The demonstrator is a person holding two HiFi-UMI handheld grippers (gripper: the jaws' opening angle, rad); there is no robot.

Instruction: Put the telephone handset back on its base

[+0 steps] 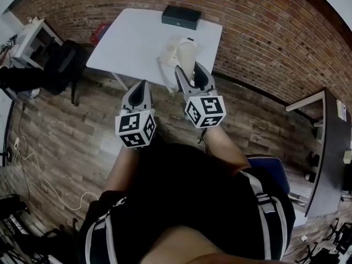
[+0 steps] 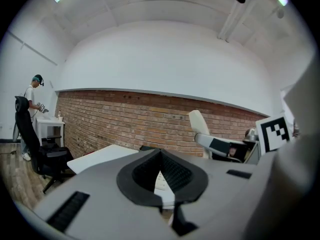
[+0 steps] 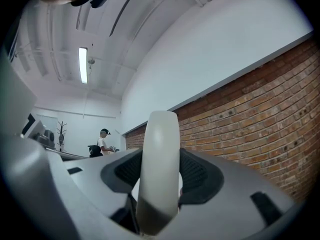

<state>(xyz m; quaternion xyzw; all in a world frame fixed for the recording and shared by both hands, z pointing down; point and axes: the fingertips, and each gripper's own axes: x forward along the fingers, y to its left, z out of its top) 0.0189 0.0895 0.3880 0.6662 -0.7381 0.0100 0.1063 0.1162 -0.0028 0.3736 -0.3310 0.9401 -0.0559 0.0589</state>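
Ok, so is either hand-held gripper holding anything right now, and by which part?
The right hand-held gripper clamps the telephone handset across its body, one rounded end sticking out past the jaws. The left hand-held gripper holds nothing.

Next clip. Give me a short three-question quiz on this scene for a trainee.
1. True or false: the left tool holds the handset.
2. What lies at the far edge of the table? A) black box B) red mug C) laptop
3. What is the wall behind the table built of?
Key: 1 false, the right tool grips it; 2 A; 3 brick.
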